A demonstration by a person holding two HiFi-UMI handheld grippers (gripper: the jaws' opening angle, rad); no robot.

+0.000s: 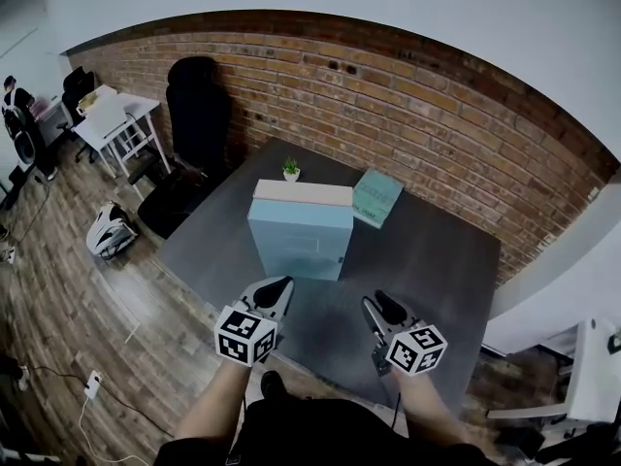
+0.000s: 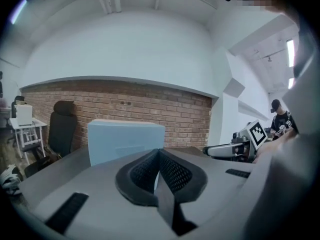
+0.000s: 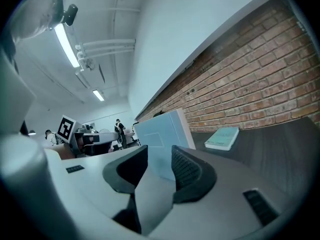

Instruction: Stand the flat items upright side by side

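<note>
A large light-blue flat item (image 1: 299, 244) stands upright on the dark grey table (image 1: 437, 260), its pale beige top edge (image 1: 303, 193) facing up. A teal book (image 1: 376, 197) lies flat just behind it to the right. Both grippers hover over the near part of the table, short of the blue item. My left gripper (image 1: 278, 287) is shut with nothing in it; its pads (image 2: 172, 171) meet in front of the blue item (image 2: 125, 141). My right gripper (image 1: 380, 307) is open a little and empty, and in its own view it points at the blue item (image 3: 162, 139) and the teal book (image 3: 222, 138).
A small potted plant (image 1: 290, 170) stands at the table's far edge by the brick wall (image 1: 408, 105). A black office chair (image 1: 199, 115) and a white desk (image 1: 116, 119) are at the left. A white helmet (image 1: 109, 231) lies on the wooden floor.
</note>
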